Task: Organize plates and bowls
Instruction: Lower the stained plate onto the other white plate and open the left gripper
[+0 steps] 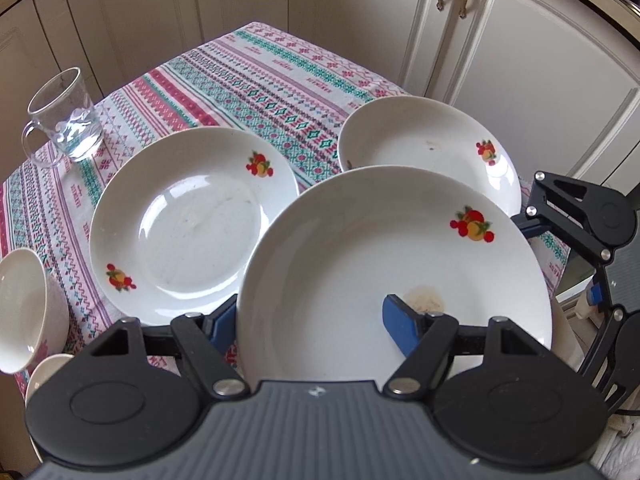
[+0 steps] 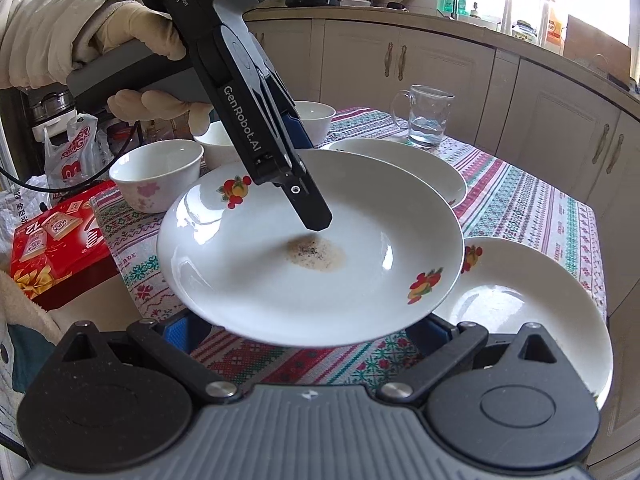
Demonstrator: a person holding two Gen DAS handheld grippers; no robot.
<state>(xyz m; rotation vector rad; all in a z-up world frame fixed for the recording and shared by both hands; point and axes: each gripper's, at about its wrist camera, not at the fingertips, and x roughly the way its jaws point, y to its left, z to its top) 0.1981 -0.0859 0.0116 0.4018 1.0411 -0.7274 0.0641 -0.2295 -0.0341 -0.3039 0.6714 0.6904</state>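
We see our left gripper (image 2: 308,208) pinching the near rim of a stained plate (image 2: 308,248), 1 finger on top of it and the other under the rim, so the plate hangs lifted and tilted above the patterned tablecloth (image 2: 532,216). A brown stain (image 2: 316,254) sits at the plate's middle, just past the upper fingertip. In the left wrist view the blue pads (image 1: 394,316) show on either side of that same plate (image 1: 396,264).

Taking the stained plate as our landmark: a second plate (image 1: 188,224) lies flat on the cloth to its left, and a third plate (image 1: 428,148) lies behind it to the right, partly covered by its far edge. A glass mug (image 1: 66,120) stands beyond the second plate. 3 small bowls (image 2: 158,174) sit behind the landmark in the right wrist view.

Our right gripper (image 2: 300,330) sits under the plate's edge with fingers spread, touching nothing that we can make out.
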